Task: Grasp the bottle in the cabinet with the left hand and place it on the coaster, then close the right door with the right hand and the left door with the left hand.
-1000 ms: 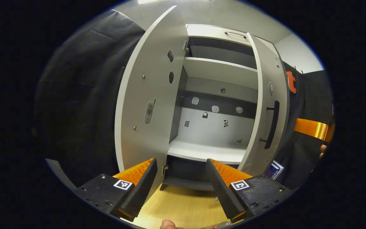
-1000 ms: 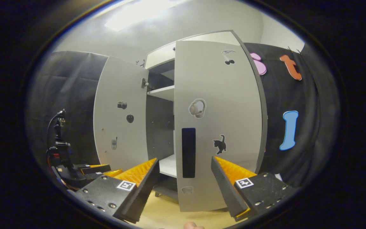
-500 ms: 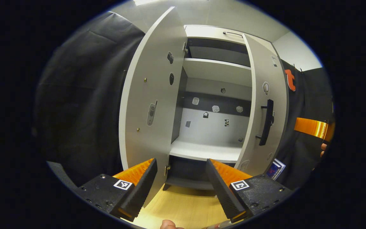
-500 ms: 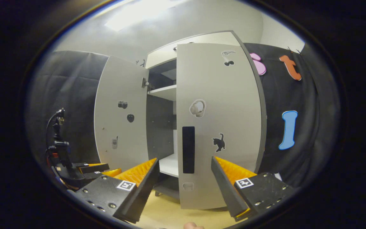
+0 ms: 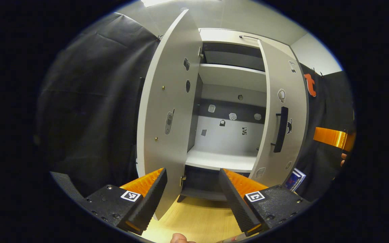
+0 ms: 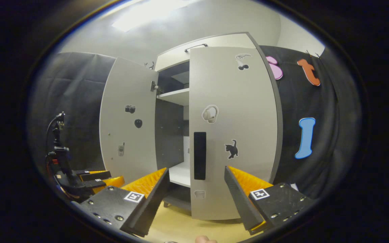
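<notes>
The grey cabinet's left door (image 5: 167, 111) stands wide open. Its right door (image 5: 282, 111), with a dark bar handle (image 5: 280, 130), is partly swung in. I see no object on the white shelf (image 5: 221, 160) inside. My left gripper (image 5: 192, 199) is open and points at the gap between the doors, short of the cabinet. In the right gripper view the right door (image 6: 235, 128) and its handle (image 6: 199, 155) face me. My right gripper (image 6: 196, 202) is open in front of that door's lower part; contact is unclear. The left gripper (image 6: 89, 175) appears low at the left.
The cabinet stands on a light wooden table (image 6: 181, 226). A blue and white box (image 5: 294, 179) leans by the cabinet's right foot. The black cloth wall (image 5: 89, 111) hangs behind the left door. A fingertip (image 5: 177, 239) shows at the bottom edge.
The right door has swung further towards shut, narrowing the opening. The left gripper has shifted slightly, so the left door looks more edge-on. Both grippers stay open.
</notes>
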{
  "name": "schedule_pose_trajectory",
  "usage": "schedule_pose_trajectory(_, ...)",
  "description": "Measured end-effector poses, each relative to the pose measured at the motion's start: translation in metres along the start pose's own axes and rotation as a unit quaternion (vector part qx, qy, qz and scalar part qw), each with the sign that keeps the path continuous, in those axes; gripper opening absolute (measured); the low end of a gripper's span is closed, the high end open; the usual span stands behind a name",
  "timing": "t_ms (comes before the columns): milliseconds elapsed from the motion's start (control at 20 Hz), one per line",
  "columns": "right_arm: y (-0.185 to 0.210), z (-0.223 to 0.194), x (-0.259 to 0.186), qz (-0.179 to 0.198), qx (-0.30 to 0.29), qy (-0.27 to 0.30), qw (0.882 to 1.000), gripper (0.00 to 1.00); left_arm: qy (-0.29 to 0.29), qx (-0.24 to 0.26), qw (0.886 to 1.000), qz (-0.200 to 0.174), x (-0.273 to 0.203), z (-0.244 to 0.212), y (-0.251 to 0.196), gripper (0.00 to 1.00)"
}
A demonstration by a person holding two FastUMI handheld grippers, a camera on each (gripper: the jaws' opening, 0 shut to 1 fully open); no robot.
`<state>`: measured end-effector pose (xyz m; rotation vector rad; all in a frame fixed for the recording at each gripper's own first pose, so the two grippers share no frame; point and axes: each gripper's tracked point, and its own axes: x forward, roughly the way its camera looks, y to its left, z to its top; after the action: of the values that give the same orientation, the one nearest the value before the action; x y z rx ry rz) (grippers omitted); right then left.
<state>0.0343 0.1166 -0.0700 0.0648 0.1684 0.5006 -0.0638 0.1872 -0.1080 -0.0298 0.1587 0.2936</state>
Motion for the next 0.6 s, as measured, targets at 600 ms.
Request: schedule_pose_trajectory(600,-0.003,-0.018,0.008,-0.007,-0.001,0.019,1.000,0.98,-0.005,0.001,0.999,0.054,-0.018,0.008,0.053,0.93)
